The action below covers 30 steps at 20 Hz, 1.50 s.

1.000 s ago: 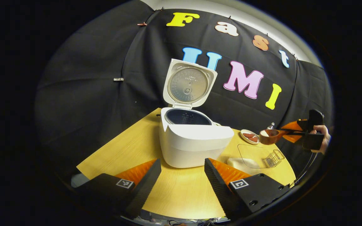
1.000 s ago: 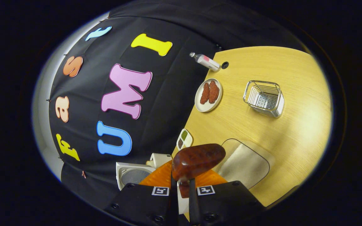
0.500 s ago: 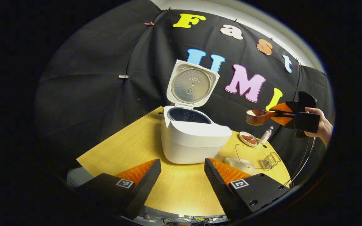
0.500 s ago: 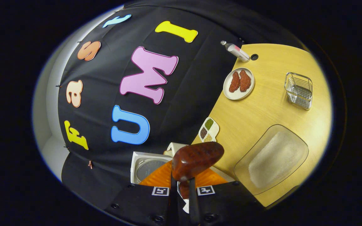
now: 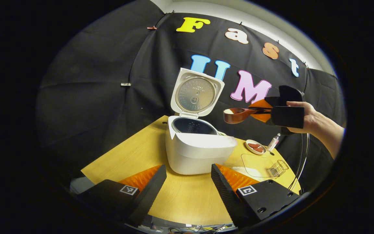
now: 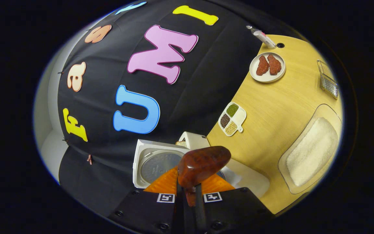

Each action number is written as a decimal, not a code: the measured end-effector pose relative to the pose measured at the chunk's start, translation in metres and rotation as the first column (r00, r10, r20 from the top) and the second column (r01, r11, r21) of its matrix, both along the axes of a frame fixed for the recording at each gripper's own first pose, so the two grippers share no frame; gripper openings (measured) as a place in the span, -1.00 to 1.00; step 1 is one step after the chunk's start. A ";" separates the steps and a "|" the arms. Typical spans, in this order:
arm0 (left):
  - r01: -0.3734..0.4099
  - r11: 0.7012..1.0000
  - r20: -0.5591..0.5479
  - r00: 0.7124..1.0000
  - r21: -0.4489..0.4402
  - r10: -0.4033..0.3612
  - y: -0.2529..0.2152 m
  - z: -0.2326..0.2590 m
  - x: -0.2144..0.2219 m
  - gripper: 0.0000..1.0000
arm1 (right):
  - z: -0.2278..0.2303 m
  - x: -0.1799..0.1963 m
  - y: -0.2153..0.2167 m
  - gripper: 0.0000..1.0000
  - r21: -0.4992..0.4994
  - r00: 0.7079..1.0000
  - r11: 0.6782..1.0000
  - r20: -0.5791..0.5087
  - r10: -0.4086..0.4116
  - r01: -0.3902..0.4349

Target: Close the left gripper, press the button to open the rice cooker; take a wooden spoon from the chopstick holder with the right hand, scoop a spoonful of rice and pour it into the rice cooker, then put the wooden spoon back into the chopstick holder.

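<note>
Right tool (image 6: 187, 195) clamped, left tool (image 5: 188, 177) apparently spread.

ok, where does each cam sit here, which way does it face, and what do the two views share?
Left gripper view: rides the left gripper, held low at the table edge; faces the open rice cooker; own fingers apart at the bottom, the right gripper and hand farther off.
Right gripper view: rides the right gripper, rolled sideways above the cooker; own fingers clamp the wooden spoon.
Shared: cooker, spoon, rice tray, plate, chopstick holder.
</note>
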<state>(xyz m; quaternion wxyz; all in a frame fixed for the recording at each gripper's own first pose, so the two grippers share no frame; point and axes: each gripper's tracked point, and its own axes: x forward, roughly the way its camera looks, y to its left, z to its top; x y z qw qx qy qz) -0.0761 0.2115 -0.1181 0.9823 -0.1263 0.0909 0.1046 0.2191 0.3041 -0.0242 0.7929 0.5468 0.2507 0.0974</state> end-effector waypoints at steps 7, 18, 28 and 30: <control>0.016 0.998 0.015 1.000 0.060 -0.017 0.001 0.014 0.000 0.92 | -0.003 0.044 0.053 -0.66 -0.236 0.991 0.971 0.125 0.057 -0.026; 0.067 0.998 0.026 0.997 0.016 -0.068 -0.018 0.015 0.007 0.92 | -0.014 0.066 0.119 -0.65 -0.635 0.907 0.766 0.256 0.335 -0.104; 0.026 1.000 0.008 1.000 0.012 -0.026 0.007 0.011 0.008 0.92 | -0.021 0.054 0.156 -0.65 -0.869 0.763 0.494 0.299 0.573 -0.030; 0.024 1.000 0.008 1.000 0.014 -0.024 0.009 0.010 0.007 0.92 | -0.018 0.047 0.171 -0.65 -0.914 0.690 0.405 0.303 0.658 0.015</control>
